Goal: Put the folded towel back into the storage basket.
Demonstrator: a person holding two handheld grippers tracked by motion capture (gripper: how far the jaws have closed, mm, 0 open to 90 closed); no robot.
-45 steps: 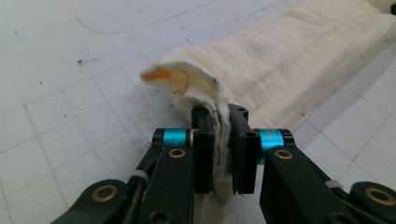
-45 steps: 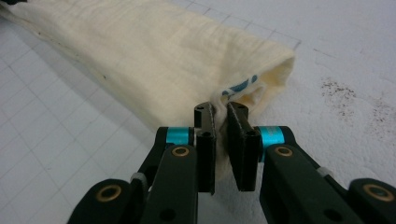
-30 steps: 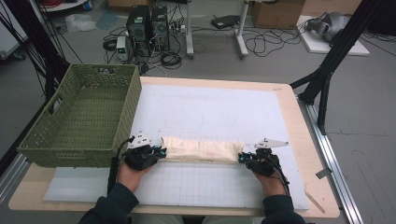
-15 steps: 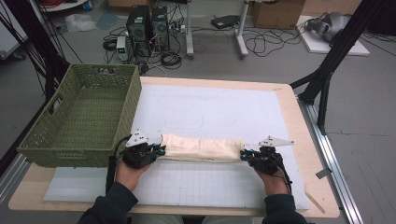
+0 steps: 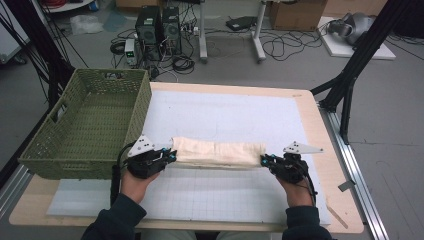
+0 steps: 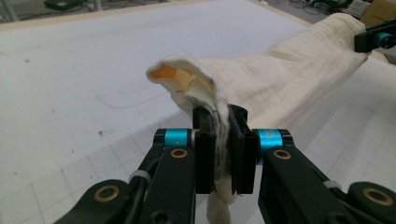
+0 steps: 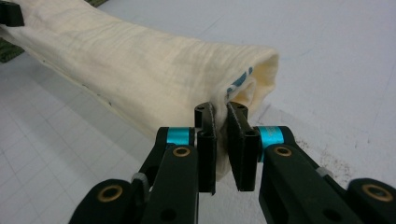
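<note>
Over at the table's left edge, the green woven basket stands with nothing visible inside it. The cream cloth, folded into a long soft roll, lies across the white gridded mat between the two hands, just right of the basket. The left gripper has its jaws clamped on the cloth's left end, fabric bunched between them. The right gripper pinches the right end, where the folded layers gape open.
</note>
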